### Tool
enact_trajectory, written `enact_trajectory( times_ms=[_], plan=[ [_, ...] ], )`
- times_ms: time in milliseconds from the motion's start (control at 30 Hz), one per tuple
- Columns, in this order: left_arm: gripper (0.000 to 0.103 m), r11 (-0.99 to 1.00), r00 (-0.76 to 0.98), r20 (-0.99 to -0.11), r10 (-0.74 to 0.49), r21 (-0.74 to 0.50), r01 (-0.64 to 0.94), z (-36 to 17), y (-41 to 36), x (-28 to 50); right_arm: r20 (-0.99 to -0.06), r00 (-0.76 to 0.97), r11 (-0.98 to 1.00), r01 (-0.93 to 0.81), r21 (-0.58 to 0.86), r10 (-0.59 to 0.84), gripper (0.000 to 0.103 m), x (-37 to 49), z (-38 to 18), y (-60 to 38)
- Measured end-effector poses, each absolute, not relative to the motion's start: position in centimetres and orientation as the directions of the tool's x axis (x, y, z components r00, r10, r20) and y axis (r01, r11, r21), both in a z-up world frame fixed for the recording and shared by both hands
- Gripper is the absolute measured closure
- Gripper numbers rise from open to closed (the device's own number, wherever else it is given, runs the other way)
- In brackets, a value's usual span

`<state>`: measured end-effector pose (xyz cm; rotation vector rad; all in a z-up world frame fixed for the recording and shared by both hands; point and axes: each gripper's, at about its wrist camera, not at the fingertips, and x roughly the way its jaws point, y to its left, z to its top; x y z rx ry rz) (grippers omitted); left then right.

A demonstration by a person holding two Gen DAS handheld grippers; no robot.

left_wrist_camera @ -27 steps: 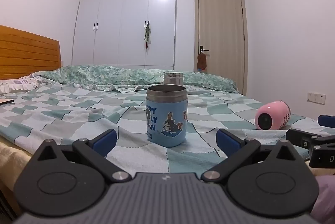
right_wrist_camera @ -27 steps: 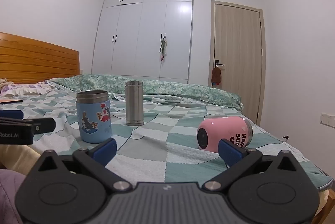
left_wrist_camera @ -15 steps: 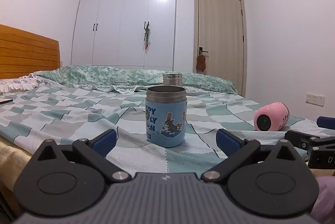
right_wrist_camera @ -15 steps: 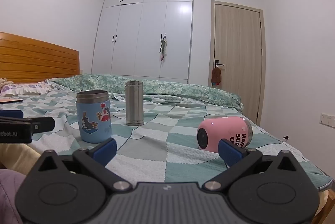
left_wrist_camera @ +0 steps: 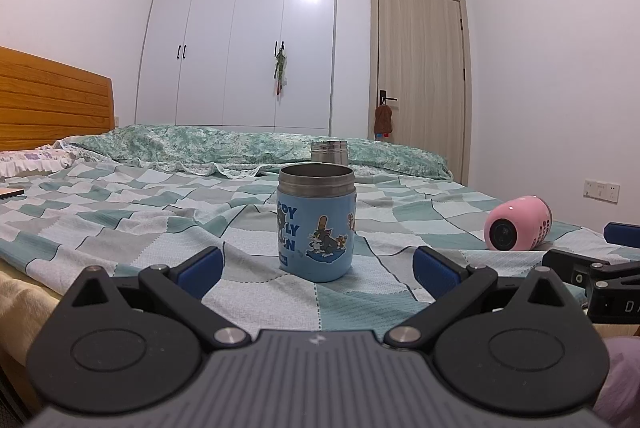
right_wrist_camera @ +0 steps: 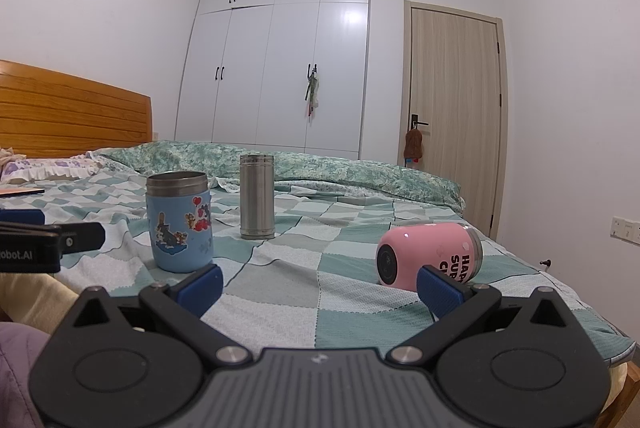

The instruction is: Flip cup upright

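A pink cup (right_wrist_camera: 430, 253) lies on its side on the checked bedspread, its base facing me; it also shows at the right of the left wrist view (left_wrist_camera: 518, 223). A blue cartoon cup (left_wrist_camera: 316, 222) stands upright, mouth up, straight ahead of my left gripper (left_wrist_camera: 316, 268), which is open and empty just short of it. My right gripper (right_wrist_camera: 318, 286) is open and empty, its right finger beside the pink cup's near side. The blue cup also shows at the left of the right wrist view (right_wrist_camera: 179, 221).
A steel cylinder cup (right_wrist_camera: 257, 202) stands upright farther back on the bed (right_wrist_camera: 304, 292). A folded green quilt (right_wrist_camera: 320, 168) lies along the far side. A wooden headboard (right_wrist_camera: 72, 116) is at the left, wardrobe and door behind. The bed's right edge is near the pink cup.
The left wrist view has tilted slightly, so the scene sits a little lower. The right gripper and all cups stay as they were.
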<state>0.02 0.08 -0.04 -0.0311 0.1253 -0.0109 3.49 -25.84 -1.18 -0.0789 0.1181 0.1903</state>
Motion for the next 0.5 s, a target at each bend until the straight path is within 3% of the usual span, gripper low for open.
enact_trajectory(
  times_ms=[500],
  plan=[
    [0.000, 0.999, 0.992, -0.123, -0.012, -0.033, 0.008, 0.00, 0.00, -0.06, -0.125, 0.975, 0.979, -0.193, -0.068, 0.184, 0.000, 3.50, -1.21, -25.80]
  ],
)
